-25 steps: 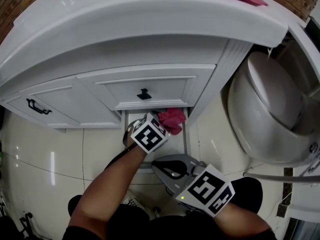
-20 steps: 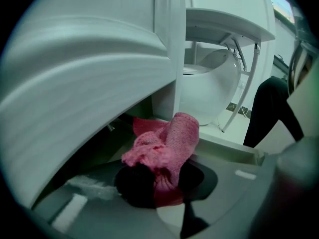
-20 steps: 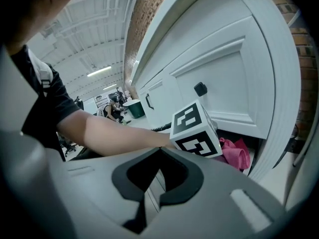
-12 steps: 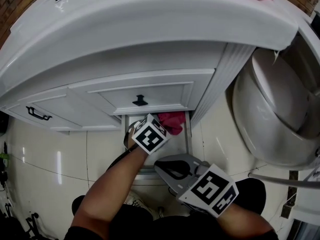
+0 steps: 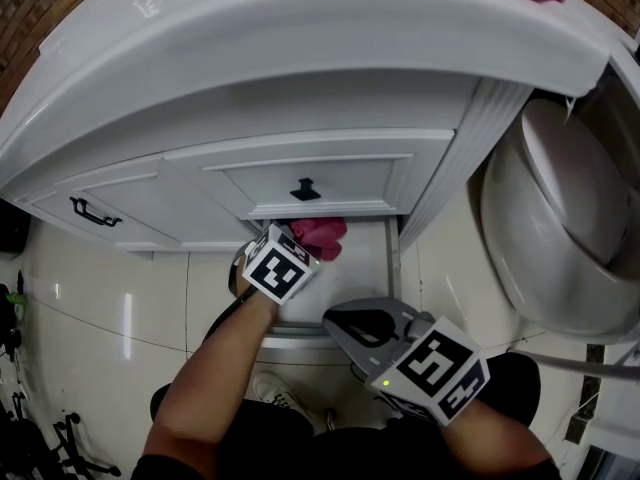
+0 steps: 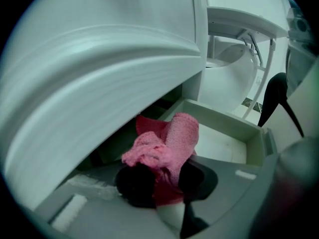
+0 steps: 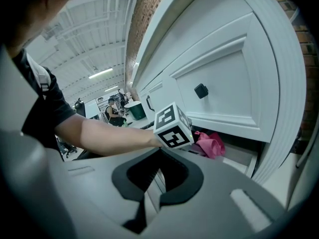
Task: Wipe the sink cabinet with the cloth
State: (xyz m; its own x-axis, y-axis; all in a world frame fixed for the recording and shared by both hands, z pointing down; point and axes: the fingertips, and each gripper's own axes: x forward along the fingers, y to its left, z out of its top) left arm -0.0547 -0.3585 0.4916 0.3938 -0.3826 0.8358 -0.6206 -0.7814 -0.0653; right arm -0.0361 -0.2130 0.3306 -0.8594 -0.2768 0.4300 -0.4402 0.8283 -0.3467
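**A:** Where's the tightest edge?

**B:** The worktop [image 5: 300,38]. Its rounded rim overhangs the whole front of the sink cabinet [image 5: 455,168], so everything below sits under that lip. On the right, the toilet [image 5: 560,218] stands just beside the cabinet's fluted corner post, with only a narrow strip between them.

**A:** And the open room?

**B:** The glossy floor [image 5: 100,298] to the left and in front of the cabinet is free. The bottom drawer [image 5: 365,263] is pulled out towards the person, and its side walls and front rim box in the space there.

**A:** What hangs over that drawer?

**B:** The upper drawer [image 5: 350,178], which is closed. Its lower edge sits close above the left gripper [image 6: 164,176].

**A:** Where's the cloth?

**B:** The pink cloth [image 6: 167,143] is bunched at the back of the bottom drawer. The left gripper's jaws are clamped on it.

**A:** The right gripper?

**B:** The right gripper [image 7: 160,156] is drawn together at the tips and empty. It is held out in front of the drawer, nearer the person.

**A:** Any small snags?

**B:** A black knob [image 5: 303,189] on the upper drawer and a black handle [image 5: 94,213] on the left door.
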